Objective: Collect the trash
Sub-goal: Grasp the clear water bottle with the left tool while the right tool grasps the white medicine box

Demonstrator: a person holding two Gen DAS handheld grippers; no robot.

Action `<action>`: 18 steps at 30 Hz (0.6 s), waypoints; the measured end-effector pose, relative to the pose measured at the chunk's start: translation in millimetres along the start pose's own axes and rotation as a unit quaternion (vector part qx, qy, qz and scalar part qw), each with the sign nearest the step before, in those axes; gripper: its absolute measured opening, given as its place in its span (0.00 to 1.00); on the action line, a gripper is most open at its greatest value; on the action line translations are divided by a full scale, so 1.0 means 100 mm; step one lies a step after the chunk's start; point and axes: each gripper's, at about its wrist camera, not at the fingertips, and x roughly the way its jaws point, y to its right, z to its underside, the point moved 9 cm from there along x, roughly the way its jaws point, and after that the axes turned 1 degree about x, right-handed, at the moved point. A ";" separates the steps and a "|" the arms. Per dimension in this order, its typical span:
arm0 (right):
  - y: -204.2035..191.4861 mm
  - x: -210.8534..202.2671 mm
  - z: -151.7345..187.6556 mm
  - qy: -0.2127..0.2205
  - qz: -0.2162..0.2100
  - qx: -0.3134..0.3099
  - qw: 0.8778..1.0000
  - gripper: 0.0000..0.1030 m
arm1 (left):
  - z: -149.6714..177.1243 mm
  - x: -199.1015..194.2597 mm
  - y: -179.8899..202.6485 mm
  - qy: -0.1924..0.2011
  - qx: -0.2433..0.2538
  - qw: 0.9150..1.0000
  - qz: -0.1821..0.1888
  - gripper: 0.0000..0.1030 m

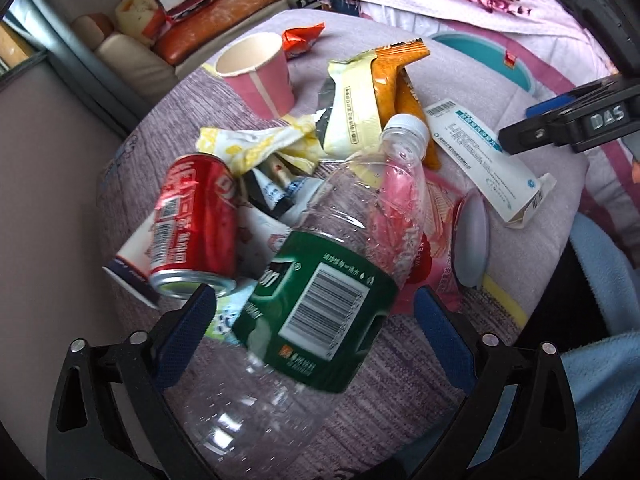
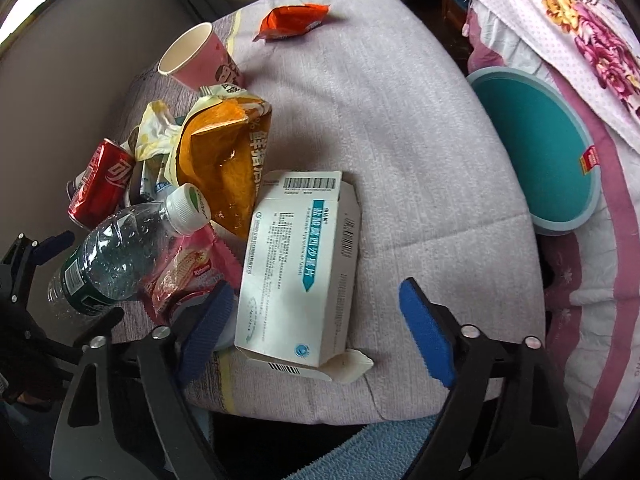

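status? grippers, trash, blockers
Both grippers open: left straddles bottle, right straddles box. Nothing gripped. Can crowds left fingers.

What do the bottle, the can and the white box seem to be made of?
Bottle: clear plastic, glossy; see-through, dented.
Can: likely thin metal, shiny red print; bare silver rim.
White box: cardboard, smooth print; folded flaps.
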 end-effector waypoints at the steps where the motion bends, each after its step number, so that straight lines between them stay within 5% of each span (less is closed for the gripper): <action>1: -0.04 0.06 -0.01 -0.008 0.000 -0.002 1.000 0.67 | 0.00 0.02 0.00 0.001 -0.008 1.000 0.009 0.79; 13: -0.21 0.50 -0.11 -0.049 0.028 -0.018 0.998 0.73 | -0.06 0.03 -0.06 0.009 -0.072 0.996 0.054 0.80; 18: -0.20 0.45 -0.09 -0.030 -0.003 -0.027 0.999 0.59 | -0.05 0.05 0.01 0.006 -0.082 0.995 0.054 0.74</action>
